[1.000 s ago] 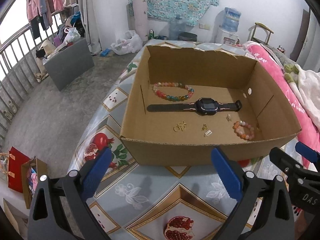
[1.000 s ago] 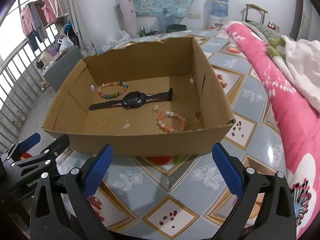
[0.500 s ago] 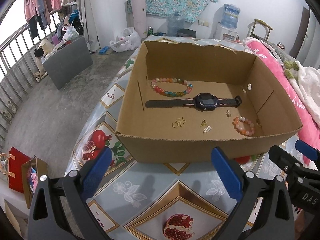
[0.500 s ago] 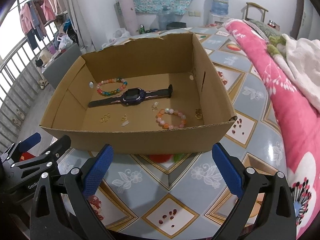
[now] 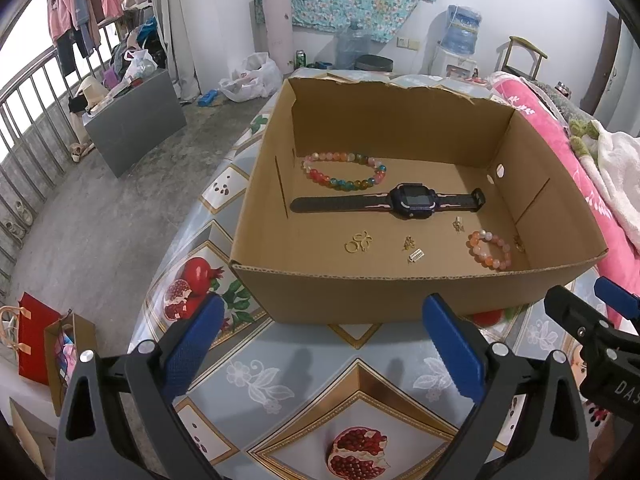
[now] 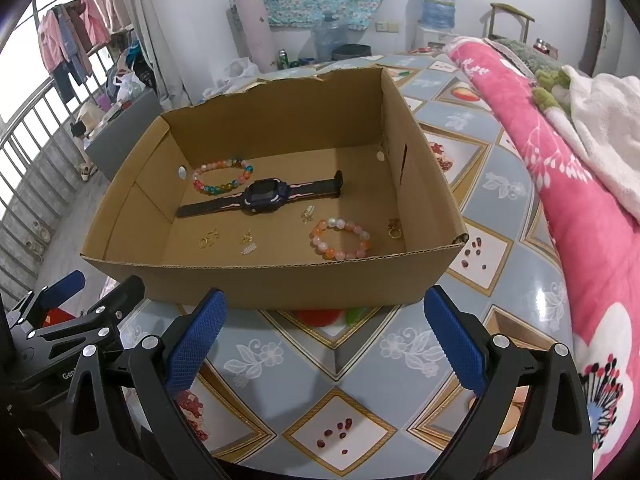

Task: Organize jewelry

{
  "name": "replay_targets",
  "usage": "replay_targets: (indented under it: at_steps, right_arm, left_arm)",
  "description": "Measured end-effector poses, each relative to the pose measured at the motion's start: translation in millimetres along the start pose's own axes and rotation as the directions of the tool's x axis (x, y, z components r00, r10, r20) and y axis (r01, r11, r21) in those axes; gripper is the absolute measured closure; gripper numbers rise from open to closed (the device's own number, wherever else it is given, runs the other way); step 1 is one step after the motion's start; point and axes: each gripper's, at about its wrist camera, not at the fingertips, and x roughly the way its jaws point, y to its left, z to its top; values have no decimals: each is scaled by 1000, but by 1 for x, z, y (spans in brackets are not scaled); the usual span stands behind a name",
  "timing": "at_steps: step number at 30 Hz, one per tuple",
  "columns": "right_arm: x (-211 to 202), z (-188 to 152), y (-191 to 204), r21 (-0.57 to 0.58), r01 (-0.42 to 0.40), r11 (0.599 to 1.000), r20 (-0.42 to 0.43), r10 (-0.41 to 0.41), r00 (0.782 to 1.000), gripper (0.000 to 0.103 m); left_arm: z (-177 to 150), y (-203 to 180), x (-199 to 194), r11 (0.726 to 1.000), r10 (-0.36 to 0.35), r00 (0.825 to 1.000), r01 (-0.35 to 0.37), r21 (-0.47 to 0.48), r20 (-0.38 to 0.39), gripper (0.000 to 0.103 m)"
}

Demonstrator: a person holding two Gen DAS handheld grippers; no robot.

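Left wrist view: both grippers hovering side by side before the cardboard box (image 5: 400,292).
Left gripper (image 5: 320,344) and right gripper (image 6: 324,340) are gaping wide, holding nothing.

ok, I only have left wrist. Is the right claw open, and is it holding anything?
Observer: The right claw is open and empty, over the table just in front of the cardboard box.
Operator: What's tucked against its right wall?
Observer: A gold ring with a small charm, lying apart from the orange bead bracelet.
Operator: Any room right of the box?
Observer: Bare tablecloth beside it, then a pink blanket along that side.
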Motion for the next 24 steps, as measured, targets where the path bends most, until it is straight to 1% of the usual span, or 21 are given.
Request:
replay_targets:
  at_steps: [24]
  right_arm:
    - [0,1,-1,-1,10,1000,-4,-10,1000,8]
  left_arm:
    - [2,0,0,1000,-5,1000,6,7,-11,6]
